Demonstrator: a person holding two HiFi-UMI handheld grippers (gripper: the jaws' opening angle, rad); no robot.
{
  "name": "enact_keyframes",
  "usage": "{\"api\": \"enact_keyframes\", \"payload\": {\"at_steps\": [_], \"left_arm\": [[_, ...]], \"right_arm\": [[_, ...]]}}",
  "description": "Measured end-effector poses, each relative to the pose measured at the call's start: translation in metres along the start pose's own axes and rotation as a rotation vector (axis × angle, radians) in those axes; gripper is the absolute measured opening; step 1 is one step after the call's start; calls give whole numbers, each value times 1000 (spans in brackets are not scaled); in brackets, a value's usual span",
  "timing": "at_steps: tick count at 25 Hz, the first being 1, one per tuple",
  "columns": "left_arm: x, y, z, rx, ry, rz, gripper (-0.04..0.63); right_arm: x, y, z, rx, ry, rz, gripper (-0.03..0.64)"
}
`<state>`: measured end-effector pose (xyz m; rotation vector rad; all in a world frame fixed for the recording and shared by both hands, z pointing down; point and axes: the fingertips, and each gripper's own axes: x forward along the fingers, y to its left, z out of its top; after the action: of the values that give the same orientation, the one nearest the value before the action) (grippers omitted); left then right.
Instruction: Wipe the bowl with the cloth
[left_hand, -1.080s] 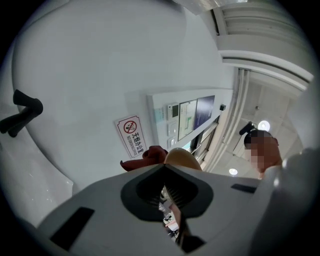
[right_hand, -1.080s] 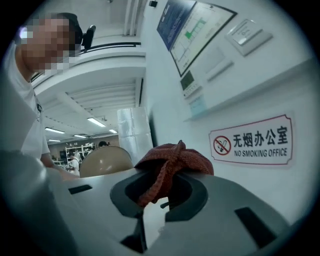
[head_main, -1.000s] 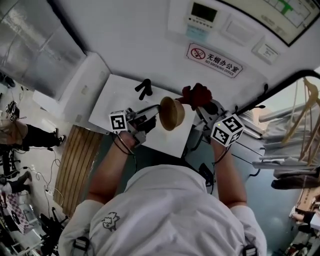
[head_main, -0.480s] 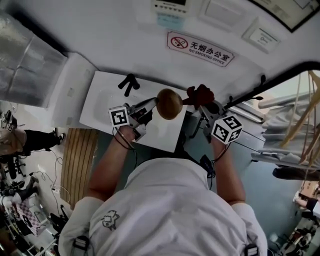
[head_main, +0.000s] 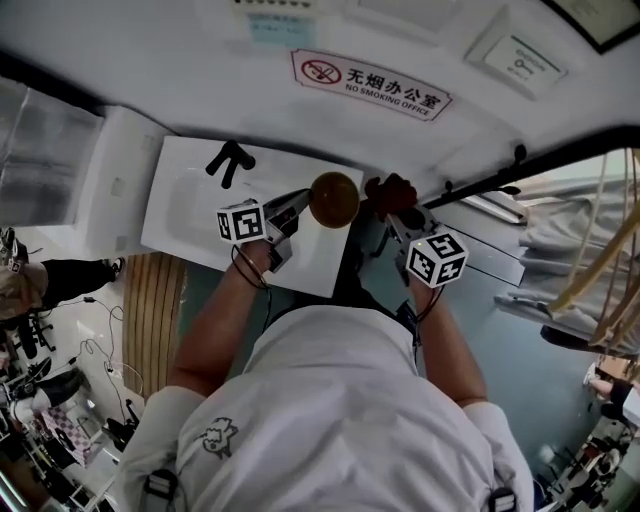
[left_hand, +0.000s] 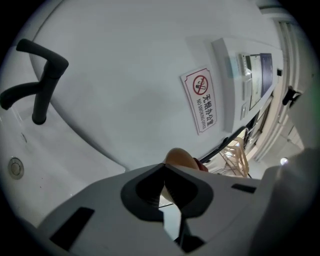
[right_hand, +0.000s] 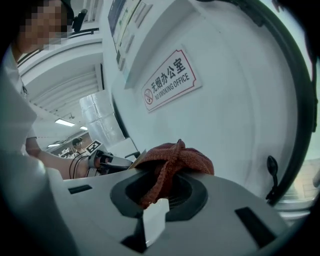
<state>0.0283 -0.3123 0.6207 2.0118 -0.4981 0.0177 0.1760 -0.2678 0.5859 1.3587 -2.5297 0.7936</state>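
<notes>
**A:** Where is the wooden bowl (head_main: 334, 199) at this moment?

**B:** It is in the air, above the right end of the white washbasin (head_main: 190, 215), at about 12 o'clock from the person's chest. The left gripper (head_main: 297, 208) comes from the bowl's 9 o'clock side, and its jaws are clamped on the thin rim.

**A:** And the cloth?

**B:** The red-brown cloth (right_hand: 175, 160) is at 3 o'clock of the bowl, just beside it. I cannot tell if they touch. The right gripper (head_main: 405, 222) has its jaws closed on one fold only, and most of the cloth bunches out in front of them.

**A:** What could go wrong from here?

**B:** I think the grip on the rim is the weak point. Only a narrow edge is held, so when the cloth presses from the side, the bowl may turn between the pads or slip out. It hangs near the end of the basin top, so it could fall past it. Also, the cloth may pull out of its small pinch if it drags hard.

**A:** Is the black faucet (head_main: 228, 160) a danger?

**B:** No, it stands at 10 o'clock of the bowl, well apart.
</notes>
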Motion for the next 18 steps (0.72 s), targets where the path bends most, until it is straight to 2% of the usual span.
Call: {"api": "enact_keyframes", "payload": {"at_steps": [10, 13, 18], "left_arm": [[34, 65, -28, 9, 62, 232, 15], [42, 82, -35, 25, 75, 278, 16], [53, 110, -50, -15, 70, 350, 15]], "right_arm": [[10, -37, -60, 44, 136, -1, 51], [13, -40, -72, 54, 162, 14, 51], [15, -45, -86, 70, 195, 37, 51]]}}
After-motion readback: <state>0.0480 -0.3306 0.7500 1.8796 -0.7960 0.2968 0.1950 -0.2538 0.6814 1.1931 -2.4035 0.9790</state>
